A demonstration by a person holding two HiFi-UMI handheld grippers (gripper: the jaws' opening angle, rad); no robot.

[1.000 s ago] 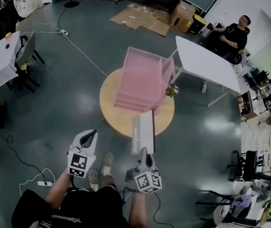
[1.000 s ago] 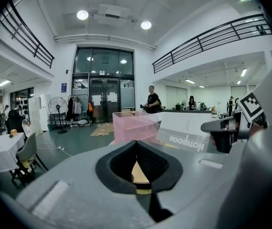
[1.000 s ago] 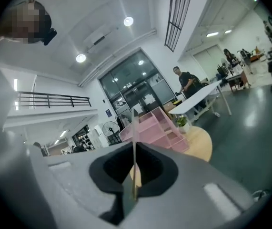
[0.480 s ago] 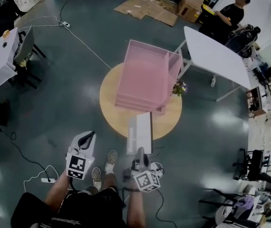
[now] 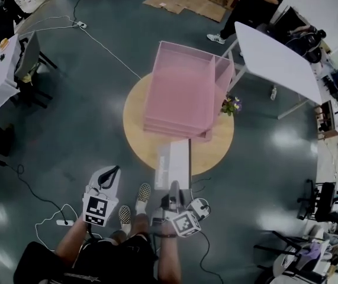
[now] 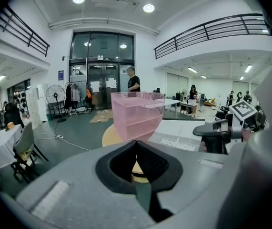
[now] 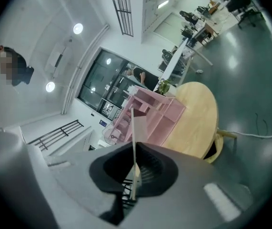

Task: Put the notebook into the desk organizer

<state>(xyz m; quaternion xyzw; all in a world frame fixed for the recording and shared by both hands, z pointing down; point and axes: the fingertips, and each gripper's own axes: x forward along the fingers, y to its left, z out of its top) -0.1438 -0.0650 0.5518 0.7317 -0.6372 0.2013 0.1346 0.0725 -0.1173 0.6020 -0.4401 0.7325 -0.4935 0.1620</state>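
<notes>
The notebook (image 5: 174, 163) hangs at six o'clock of the pink desk organizer (image 5: 183, 90), over the near rim of the round table (image 5: 134, 129). My right gripper (image 5: 173, 189) pinches its near edge, and my left gripper (image 5: 110, 171), at eight o'clock, is clenched empty. Gripped so thinly, it may swivel and catch a shelf lip. Only the right gripper view shows it edge-on; the left gripper view shows its printed cover.

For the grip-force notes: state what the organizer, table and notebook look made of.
Organizer: probably plastic or fine mesh, translucent pink; shelves show through its walls.
Table: wood or wood-look, matte pale tan top.
Notebook: paper, pale grey matte cover, thin seen edge-on.
</notes>
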